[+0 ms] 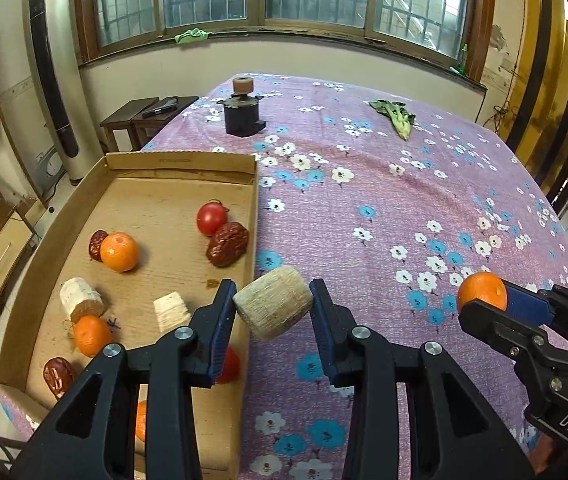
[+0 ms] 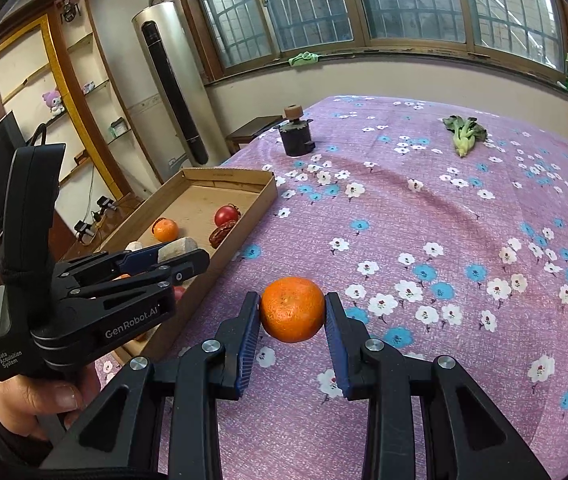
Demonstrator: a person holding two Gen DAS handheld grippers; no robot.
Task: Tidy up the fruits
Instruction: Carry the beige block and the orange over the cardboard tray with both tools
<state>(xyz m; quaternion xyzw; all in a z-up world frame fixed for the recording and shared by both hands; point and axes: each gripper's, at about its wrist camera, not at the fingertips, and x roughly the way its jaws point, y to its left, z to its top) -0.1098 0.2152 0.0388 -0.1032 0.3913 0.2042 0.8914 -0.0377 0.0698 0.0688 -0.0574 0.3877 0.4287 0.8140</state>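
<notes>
My left gripper (image 1: 272,306) is shut on a pale cylindrical chunk (image 1: 272,307) and holds it above the right wall of the cardboard tray (image 1: 179,158). The tray holds oranges (image 1: 119,251), a tomato (image 1: 211,219), red dates (image 1: 227,243) and other pale chunks (image 1: 81,299). My right gripper (image 2: 292,312) is shut on an orange (image 2: 292,309) above the flowered cloth, right of the tray. It shows in the left wrist view too (image 1: 482,292). The left gripper shows in the right wrist view (image 2: 171,258).
A dark cylindrical object (image 1: 242,114) with a brown cap stands at the table's far side. A green leafy vegetable (image 1: 394,118) lies at the far right. The purple flowered cloth (image 1: 384,208) covers the table. A tall air conditioner (image 1: 49,76) stands beyond the left edge.
</notes>
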